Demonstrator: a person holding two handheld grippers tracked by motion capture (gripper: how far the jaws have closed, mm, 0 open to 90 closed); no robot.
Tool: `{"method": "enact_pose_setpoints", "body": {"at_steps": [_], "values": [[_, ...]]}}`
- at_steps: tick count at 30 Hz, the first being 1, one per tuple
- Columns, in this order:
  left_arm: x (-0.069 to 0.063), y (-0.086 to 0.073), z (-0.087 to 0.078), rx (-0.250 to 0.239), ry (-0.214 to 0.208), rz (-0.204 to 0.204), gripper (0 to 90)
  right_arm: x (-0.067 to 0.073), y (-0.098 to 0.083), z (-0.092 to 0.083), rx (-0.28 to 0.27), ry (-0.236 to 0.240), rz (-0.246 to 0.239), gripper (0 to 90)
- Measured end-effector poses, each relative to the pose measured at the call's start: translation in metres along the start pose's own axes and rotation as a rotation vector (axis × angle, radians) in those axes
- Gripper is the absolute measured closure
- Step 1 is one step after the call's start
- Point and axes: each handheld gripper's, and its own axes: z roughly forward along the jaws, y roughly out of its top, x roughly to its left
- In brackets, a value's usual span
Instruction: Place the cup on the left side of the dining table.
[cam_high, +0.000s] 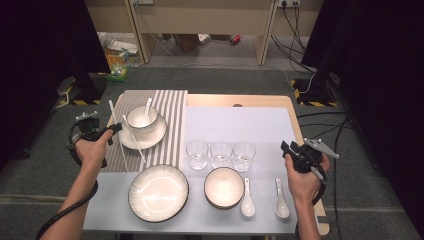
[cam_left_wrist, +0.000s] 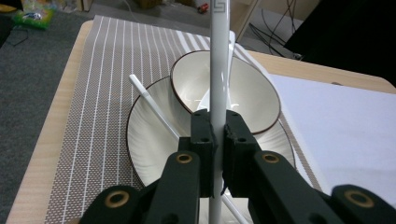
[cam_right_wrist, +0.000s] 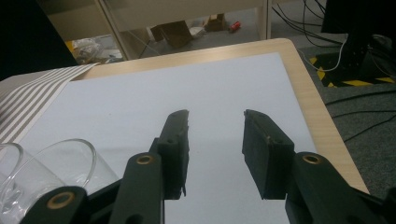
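Gripping a white chopstick (cam_left_wrist: 217, 70) at centre frame above the bowl (cam_left_wrist: 224, 88), the left claw (cam_left_wrist: 215, 135) is clamped, while the right claw (cam_right_wrist: 215, 140) stands wide, empty.

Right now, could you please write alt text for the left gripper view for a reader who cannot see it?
The left gripper is shut on a white chopstick above a white bowl standing on a plate. A second chopstick lies across the plate, on a striped placemat.

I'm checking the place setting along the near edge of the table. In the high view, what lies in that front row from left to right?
Large plate → dark-rimmed bowl → first spoon → second spoon.
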Motion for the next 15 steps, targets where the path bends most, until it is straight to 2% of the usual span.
{"method": "enact_pose_setpoints", "body": {"at_steps": [4, 8, 10, 12, 15], "values": [[0.001, 0.001, 0.01, 0.012, 0.025, -0.013, 83.6, 0.0, -0.001, 0.0, 0.0, 0.002, -0.005, 61.3], [0.006, 0.0, 0.028, 0.033, 0.058, -0.067, 83.6, 0.0, -0.001, 0.0, 0.002, 0.002, -0.006, 61.5], [0.007, 0.0, 0.03, 0.037, 0.066, -0.073, 83.6, 0.0, -0.001, 0.0, 0.002, 0.002, -0.004, 61.5], [0.011, -0.001, 0.041, 0.053, 0.1, -0.109, 83.5, 0.0, -0.001, 0.001, 0.003, 0.003, -0.004, 61.6], [0.013, -0.002, 0.049, 0.067, 0.123, -0.123, 83.5, -0.001, -0.002, 0.002, 0.007, 0.002, -0.007, 61.8]]}}
